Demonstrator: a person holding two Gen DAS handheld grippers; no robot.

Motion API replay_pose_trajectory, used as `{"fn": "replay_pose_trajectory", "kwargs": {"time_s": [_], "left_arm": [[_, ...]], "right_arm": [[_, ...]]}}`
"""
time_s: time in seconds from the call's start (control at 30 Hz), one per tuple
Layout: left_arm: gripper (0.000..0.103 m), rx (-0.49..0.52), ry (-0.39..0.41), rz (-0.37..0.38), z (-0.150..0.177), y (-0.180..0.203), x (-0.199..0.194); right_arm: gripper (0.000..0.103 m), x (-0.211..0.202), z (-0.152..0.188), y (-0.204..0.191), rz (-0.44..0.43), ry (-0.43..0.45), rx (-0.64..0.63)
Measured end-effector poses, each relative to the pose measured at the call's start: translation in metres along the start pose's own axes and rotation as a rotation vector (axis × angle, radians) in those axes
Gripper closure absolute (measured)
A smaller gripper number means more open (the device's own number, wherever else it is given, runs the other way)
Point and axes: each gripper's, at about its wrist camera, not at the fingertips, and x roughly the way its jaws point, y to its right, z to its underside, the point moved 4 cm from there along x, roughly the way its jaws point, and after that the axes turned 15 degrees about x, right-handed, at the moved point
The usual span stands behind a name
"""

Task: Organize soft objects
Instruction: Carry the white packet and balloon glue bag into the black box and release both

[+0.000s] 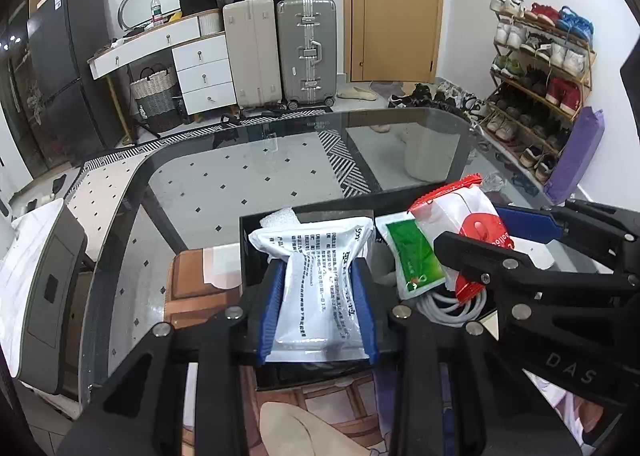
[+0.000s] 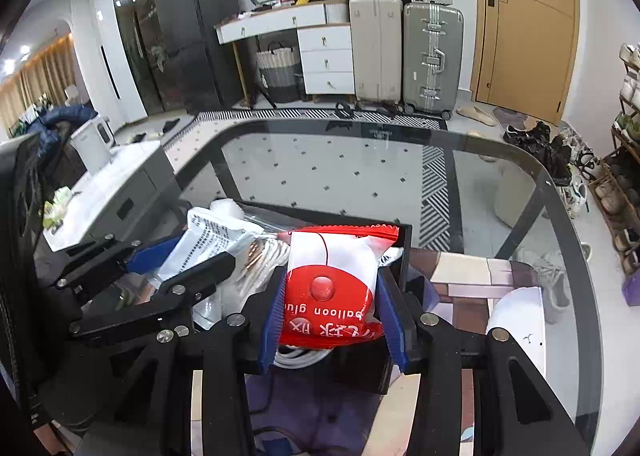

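Your left gripper [image 1: 318, 308] is clenched on a white printed pouch [image 1: 316, 280], your right gripper [image 2: 334, 320] on a red-and-white balloon glue packet [image 2: 332, 288]; both packs hang over the black tray [image 1: 308, 212] on the glass tabletop [image 1: 280, 160].

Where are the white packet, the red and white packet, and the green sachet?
white packet [image 1: 316, 292], left wrist view, middle of its printed face.
red and white packet [image 2: 330, 288], right wrist view, red round mark on its front.
green sachet [image 1: 416, 252], left wrist view, middle of its green face.
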Motion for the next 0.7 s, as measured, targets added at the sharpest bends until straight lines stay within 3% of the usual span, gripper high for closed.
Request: {"fn": "replay_pose_trajectory", "kwargs": {"time_s": [0.37, 0.47, 0.6, 0.7], "left_arm": [[0.058, -0.012, -0.001, 0.024, 0.002, 0.001, 0.002], [0.046, -0.021, -0.013, 0.019, 0.007, -0.001, 0.005], [0.043, 0.0, -0.017, 0.031, 0.009, 0.004, 0.007], [0.027, 0.013, -0.017, 0.062, 0.009, 0.012, 0.006]], "right_arm": [[0.058, 0.004, 0.004, 0.009, 0.0, -0.002, 0.005], [0.056, 0.005, 0.006, 0.012, -0.003, -0.008, 0.01], [0.05, 0.004, 0.008, 0.013, -0.006, -0.009, 0.016], [0.049, 0.002, 0.008, 0.013, -0.006, -0.009, 0.015]]}}
